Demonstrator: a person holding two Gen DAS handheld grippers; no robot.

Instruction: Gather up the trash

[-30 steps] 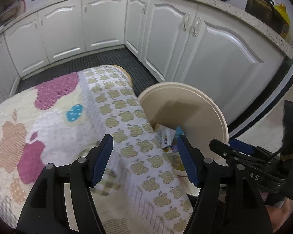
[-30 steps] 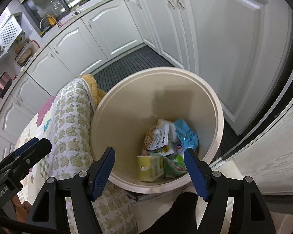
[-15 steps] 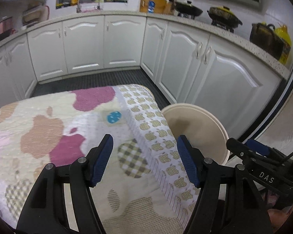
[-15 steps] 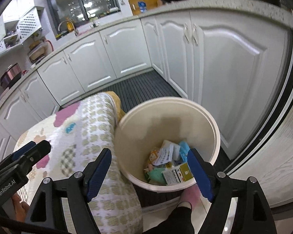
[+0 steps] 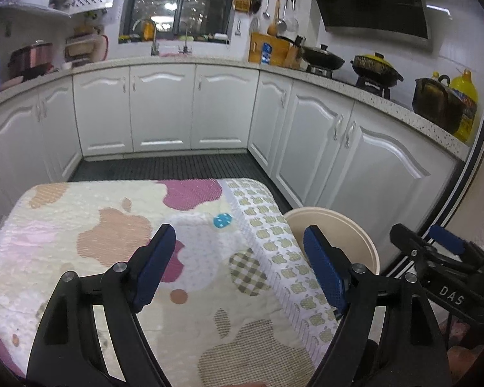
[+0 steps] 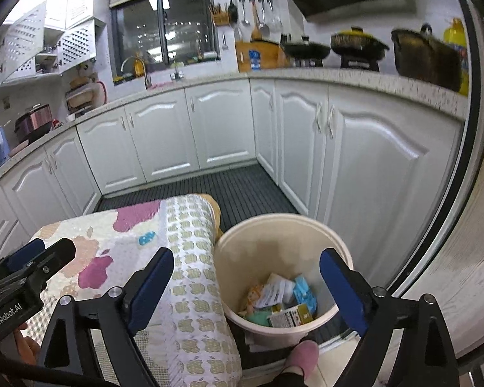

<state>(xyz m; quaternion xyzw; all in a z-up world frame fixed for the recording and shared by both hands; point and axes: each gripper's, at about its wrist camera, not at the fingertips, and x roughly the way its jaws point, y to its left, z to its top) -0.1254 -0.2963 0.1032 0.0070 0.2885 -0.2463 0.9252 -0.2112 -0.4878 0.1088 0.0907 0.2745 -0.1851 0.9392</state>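
Cream bin at lower centre of the right view, wrappers inside.
Both tools, left tool and right tool, have just been opening; jaws apart, nothing between, above the cloth-covered desk.

The round cream plastic bin is wide open on top, so dropping in is easy. It's squeezed between the apple-print quilted cover and white cabinet doors, with a pink slipper against its near side.
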